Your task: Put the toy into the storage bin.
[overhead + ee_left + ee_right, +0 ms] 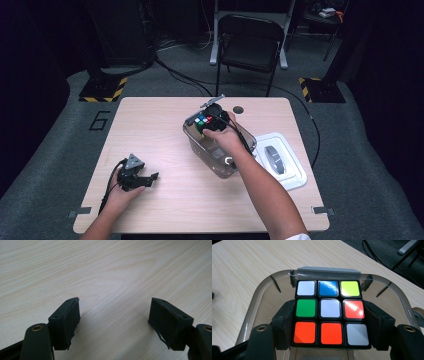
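The right gripper (331,322) has its jaws clamped on a puzzle cube (330,312), held over the clear plastic box (200,145) mid-counter. Placing seems underway; next, lower and release. The left gripper (115,322) rests near-left, jaws apart, empty.

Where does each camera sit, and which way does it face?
High view: above the table's near edge, looking forward and down; both forearms show.
Left gripper view: on the left claw, facing bare tabletop; open jaws show.
Right gripper view: on the right claw, facing the cube over the clear container.
Shared: cube, container, high and right views.
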The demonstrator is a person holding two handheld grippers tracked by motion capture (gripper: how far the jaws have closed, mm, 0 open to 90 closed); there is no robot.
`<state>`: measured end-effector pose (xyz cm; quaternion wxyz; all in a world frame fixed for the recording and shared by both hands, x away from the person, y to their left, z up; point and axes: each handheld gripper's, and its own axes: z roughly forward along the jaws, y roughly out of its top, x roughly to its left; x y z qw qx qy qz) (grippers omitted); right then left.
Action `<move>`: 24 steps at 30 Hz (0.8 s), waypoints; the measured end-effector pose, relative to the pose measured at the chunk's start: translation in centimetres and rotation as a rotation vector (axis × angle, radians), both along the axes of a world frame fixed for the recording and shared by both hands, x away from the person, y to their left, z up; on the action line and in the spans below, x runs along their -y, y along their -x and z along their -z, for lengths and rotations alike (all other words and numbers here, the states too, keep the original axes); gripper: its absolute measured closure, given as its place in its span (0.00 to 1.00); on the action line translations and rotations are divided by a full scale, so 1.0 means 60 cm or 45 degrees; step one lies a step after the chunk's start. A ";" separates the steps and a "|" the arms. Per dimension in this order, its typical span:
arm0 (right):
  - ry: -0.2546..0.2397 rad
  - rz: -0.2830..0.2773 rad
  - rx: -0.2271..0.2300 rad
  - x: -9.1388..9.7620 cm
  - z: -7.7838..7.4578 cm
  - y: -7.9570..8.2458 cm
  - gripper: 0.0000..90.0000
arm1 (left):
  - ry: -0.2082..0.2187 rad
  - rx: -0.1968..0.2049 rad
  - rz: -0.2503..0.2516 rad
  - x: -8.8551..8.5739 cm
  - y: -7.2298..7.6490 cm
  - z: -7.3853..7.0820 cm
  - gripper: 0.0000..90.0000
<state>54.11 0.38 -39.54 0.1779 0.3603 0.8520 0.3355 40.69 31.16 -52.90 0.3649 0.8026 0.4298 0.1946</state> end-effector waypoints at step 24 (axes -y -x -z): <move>0.028 -0.019 -0.034 -0.005 0.034 -0.011 0.37 | -0.001 0.002 0.003 0.000 0.001 0.000 0.28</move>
